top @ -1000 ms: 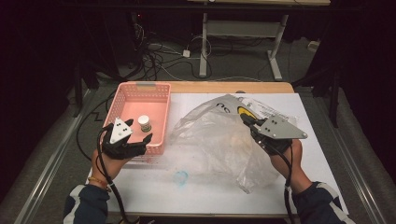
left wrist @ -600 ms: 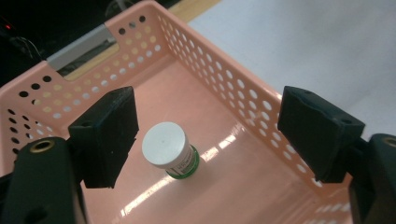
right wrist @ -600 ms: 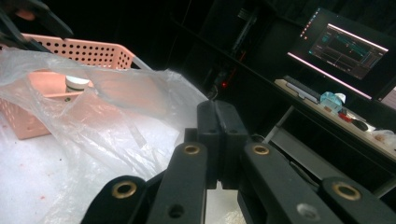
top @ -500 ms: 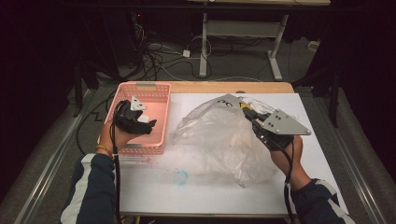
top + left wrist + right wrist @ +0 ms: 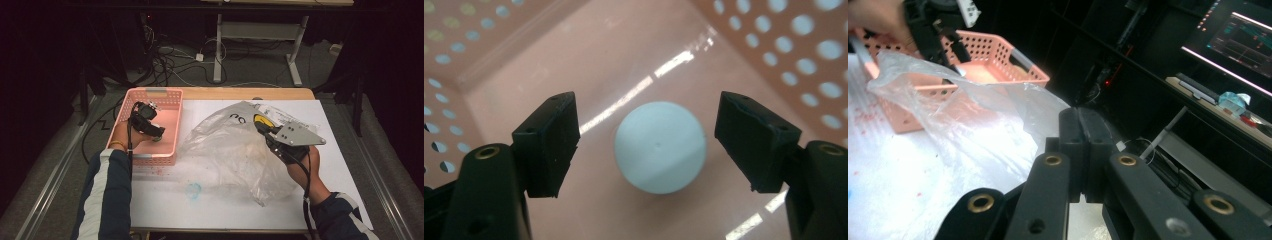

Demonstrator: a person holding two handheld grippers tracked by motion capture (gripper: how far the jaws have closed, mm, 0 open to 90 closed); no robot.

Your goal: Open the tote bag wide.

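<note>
Hovering left tool (image 5: pixel 646 145) astride white cap (image 5: pixel 660 146), pink basket (image 5: pixel 170 131) walls around

Left gripper (image 5: pixel 644 145) points down, jaws closing; right gripper (image 5: pixel 1080 150) clamped shut.

Blue smudge (image 5: pixel 193 189) on white table sheet (image 5: pixel 220 210); cable tangle (image 5: pixel 167 62) on floor; lit monitor (image 5: pixel 1235 35).

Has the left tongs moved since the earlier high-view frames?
Yes. The left tongs went from the pink basket's near edge forward into it, jaws just closing slightly around the white-capped bottle, not yet touching it.
</note>
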